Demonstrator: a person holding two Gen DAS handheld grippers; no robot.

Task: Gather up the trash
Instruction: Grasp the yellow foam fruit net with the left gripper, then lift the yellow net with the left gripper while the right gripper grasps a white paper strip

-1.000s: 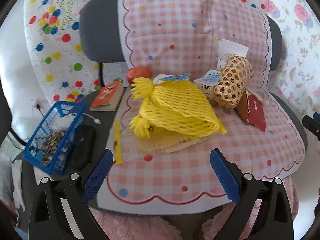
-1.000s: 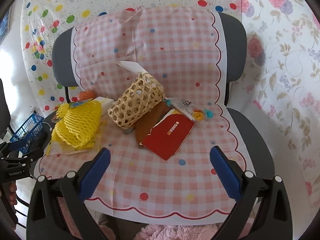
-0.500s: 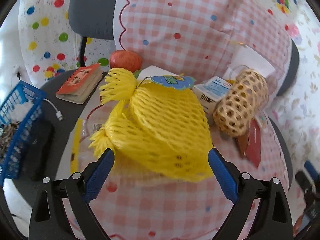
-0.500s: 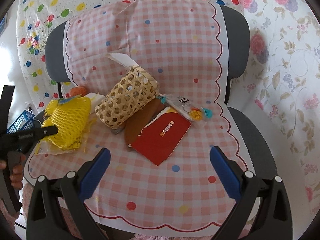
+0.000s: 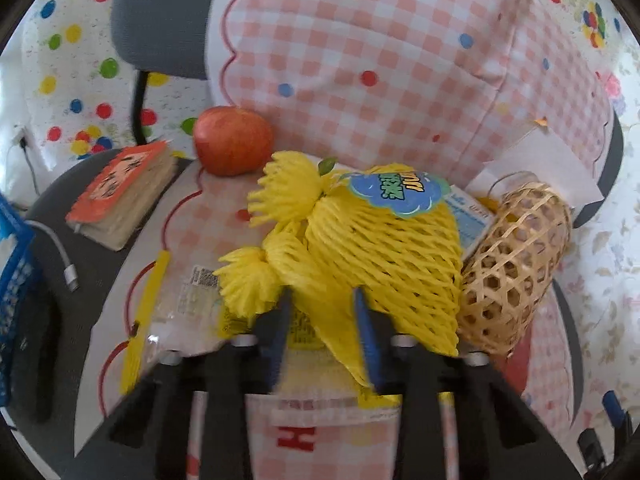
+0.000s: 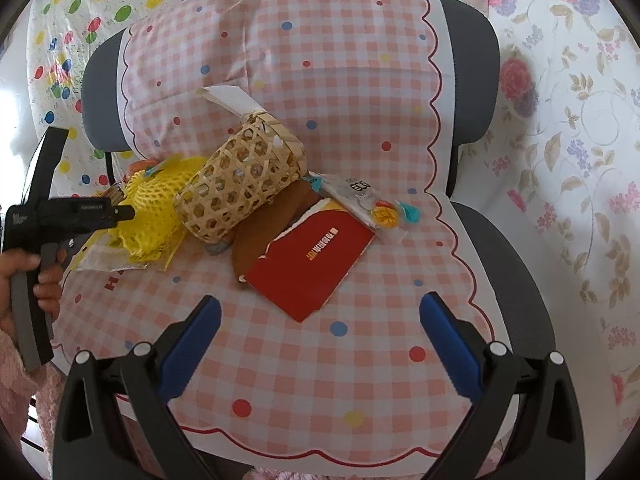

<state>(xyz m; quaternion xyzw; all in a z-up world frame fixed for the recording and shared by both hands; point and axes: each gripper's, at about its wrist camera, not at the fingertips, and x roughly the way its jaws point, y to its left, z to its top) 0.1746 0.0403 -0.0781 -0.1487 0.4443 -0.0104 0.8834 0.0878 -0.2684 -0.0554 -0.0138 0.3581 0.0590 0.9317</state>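
Observation:
Crumpled yellow foam netting (image 5: 384,256) with a blue label lies on the pink checked chair cover (image 5: 360,80). My left gripper (image 5: 322,296) is closing, its blue pads pinching the netting's near flap. The right wrist view shows that gripper (image 6: 120,212) from the side, against the netting (image 6: 152,216), with a hand (image 6: 36,280) on its handle. My right gripper (image 6: 320,302) stands open and empty above the cover, just short of a torn red envelope (image 6: 316,260). A clear candy wrapper (image 6: 368,200) lies beyond the envelope.
A woven bamboo basket (image 5: 516,272) lies on its side right of the netting, over a small carton (image 5: 468,216). An apple (image 5: 232,146), an orange notebook (image 5: 120,196), a clear bag with a yellow strip (image 5: 180,312), a cable (image 5: 64,264) and a blue crate (image 5: 16,280) sit to the left.
My left gripper moved forward and down onto the yellow netting, and its jaws went from wide open to pinched on it. The right gripper barely moved.

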